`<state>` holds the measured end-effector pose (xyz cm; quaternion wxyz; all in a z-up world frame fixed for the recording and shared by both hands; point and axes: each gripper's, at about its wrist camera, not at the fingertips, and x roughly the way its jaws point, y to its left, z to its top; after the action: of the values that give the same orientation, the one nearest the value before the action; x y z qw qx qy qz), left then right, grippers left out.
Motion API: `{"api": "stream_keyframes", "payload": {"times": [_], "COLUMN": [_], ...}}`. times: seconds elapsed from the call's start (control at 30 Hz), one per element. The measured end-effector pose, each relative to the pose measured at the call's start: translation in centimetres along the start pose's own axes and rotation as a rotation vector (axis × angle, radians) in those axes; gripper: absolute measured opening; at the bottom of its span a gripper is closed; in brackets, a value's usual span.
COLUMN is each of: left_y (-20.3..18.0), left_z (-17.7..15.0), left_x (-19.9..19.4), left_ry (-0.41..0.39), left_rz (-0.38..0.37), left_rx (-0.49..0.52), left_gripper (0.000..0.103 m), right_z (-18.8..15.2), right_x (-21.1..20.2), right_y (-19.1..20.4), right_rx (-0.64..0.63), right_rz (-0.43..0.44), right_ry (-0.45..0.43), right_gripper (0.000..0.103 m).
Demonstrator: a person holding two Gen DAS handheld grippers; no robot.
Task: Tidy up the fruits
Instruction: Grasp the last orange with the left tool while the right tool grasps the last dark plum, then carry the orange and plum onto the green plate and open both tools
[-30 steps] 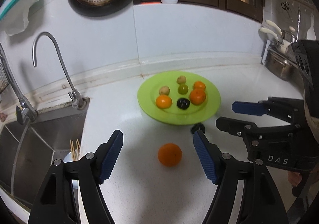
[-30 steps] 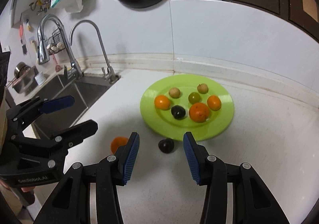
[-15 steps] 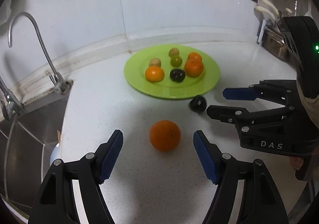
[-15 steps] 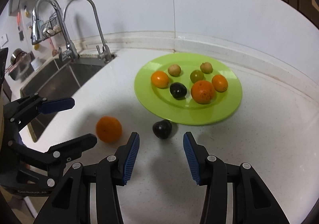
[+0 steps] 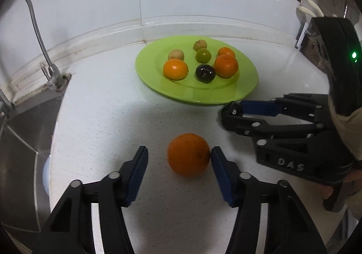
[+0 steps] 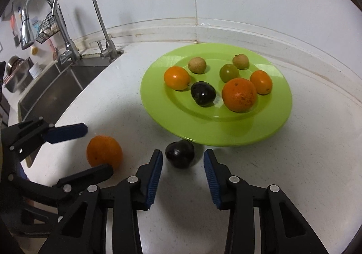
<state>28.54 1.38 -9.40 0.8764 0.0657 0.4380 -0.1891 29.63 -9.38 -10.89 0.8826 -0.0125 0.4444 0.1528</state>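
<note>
Two fruits lie loose on the white table, off the green plate (image 6: pixel 267 134).

Left gripper (image 5: pixel 178 163): jaws wide, holding nothing. The loose orange (image 5: pixel 188 154) sits on the table between them, near the tips. It is off-centre: the right jaw appears to touch or nearly touch its flank, while a clear gap stands on the left jaw's side. The orange is round, so no long axis governs the grasp.

Right gripper (image 6: pixel 183 164): jaws wide, holding nothing. The dark fruit (image 6: pixel 180 154) lies between the tips, nearer the left jaw, just at the plate's near rim; whether it touches the rim I cannot tell.

Each gripper is nearest its own fruit; the two tools stand close side by side, the orange toward the sink (image 6: pixel 52 93) side.

Judgement: both fruits are ready for closing. The plate lies straight ahead of both grippers, carrying seven fruits, with bare space along its near edge.
</note>
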Motion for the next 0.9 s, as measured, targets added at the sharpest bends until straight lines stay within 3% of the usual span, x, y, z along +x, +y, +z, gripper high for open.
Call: {"api": "stream_keyframes", "payload": {"times": [0.13, 0.43, 0.9], "left_y": [-0.3, -0.5, -1.1], "left_z": [0.1, 0.0, 0.7], "left_x": [0.1, -0.3, -4.3], "left_ry": [-0.001, -0.008, -0.096], "left_rz": [-0.034, -0.029, -0.016], "left_rx": [0.001, 0.000, 0.006], "left_gripper": [0.039, 0.039, 0.039], "right_z": [0.1, -0.1, 0.0], "right_x": [0.5, -0.2, -4.5], "right_y": [0.2, 0.2, 0.8], "right_rx": [-0.004, 0.013, 0.016], "right_rz": [0.007, 0.009, -0.003], "right_ry": [0.011, -0.009, -0.098], "right_gripper": [0.029, 0.029, 0.029]}}
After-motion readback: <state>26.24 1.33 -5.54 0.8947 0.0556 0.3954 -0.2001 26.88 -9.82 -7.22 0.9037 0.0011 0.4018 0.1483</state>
